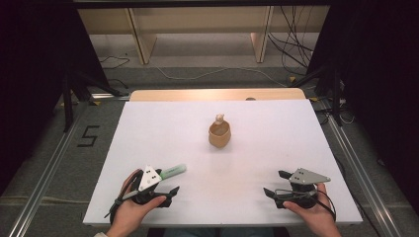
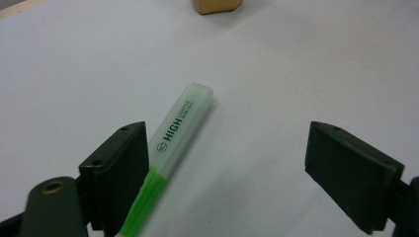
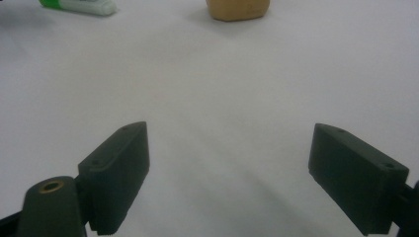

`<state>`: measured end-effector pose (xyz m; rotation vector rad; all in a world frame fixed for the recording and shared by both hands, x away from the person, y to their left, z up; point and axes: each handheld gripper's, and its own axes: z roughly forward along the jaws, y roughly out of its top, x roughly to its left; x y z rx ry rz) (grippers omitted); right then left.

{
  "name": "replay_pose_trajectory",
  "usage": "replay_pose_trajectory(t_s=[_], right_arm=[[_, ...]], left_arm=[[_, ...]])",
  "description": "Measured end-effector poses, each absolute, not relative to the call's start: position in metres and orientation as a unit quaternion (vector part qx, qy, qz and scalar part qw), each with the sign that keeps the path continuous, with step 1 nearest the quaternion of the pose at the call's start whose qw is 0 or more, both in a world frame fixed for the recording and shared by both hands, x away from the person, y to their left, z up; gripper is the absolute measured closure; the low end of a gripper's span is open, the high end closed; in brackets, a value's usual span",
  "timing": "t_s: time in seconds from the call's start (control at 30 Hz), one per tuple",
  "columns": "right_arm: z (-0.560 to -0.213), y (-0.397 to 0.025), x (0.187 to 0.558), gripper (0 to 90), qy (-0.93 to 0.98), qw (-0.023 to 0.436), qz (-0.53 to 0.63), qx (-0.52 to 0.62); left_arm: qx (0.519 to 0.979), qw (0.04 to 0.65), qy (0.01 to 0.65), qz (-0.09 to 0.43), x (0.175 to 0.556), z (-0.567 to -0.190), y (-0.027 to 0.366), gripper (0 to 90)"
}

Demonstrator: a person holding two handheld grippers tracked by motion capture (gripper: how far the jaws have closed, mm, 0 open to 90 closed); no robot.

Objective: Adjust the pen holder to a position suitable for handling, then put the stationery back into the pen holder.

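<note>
A green highlighter (image 1: 173, 171) with a frosted cap lies flat on the white table (image 1: 257, 148), near the front left. My left gripper (image 1: 168, 190) rests open right beside it; in the left gripper view the highlighter (image 2: 173, 148) runs along the inside of the left jaw, untouched by the right jaw. A small tan cup (image 1: 219, 134) with a pale object poking out of it stands in the middle of the table. My right gripper (image 1: 275, 183) sits open at the front right with bare table between its jaws.
The tan cup's base (image 3: 238, 9) and the highlighter's cap end (image 3: 81, 6) show at the top of the right gripper view. A wooden strip (image 1: 217, 94) borders the table's far edge. Cables lie on the floor beyond.
</note>
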<state>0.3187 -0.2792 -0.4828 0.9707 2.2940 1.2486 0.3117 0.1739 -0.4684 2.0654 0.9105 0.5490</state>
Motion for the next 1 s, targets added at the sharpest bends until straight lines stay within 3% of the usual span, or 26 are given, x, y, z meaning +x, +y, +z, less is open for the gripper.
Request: replay_pose_trajectory(t_s=[0.33,0.57,0.7,1.0], right_arm=[[-0.482,-0.276,0.321,16.7,0.811,0.176,0.44,0.342],[-0.482,-0.278,0.321,16.7,0.81,0.177,0.443,0.341],[-0.482,-0.276,0.32,16.7,0.811,0.175,0.442,0.342],[-0.482,-0.276,0.317,16.7,0.813,0.176,0.441,0.337]], left_arm=[[0.814,0.397,0.361,0.223,0.31,-0.47,0.175,18.0],[0.805,0.41,0.368,0.22,0.313,-0.469,0.174,30.6],[0.803,0.415,0.359,0.231,0.312,-0.466,0.174,44.7],[0.799,0.401,0.388,0.224,0.326,-0.461,0.164,87.3]])
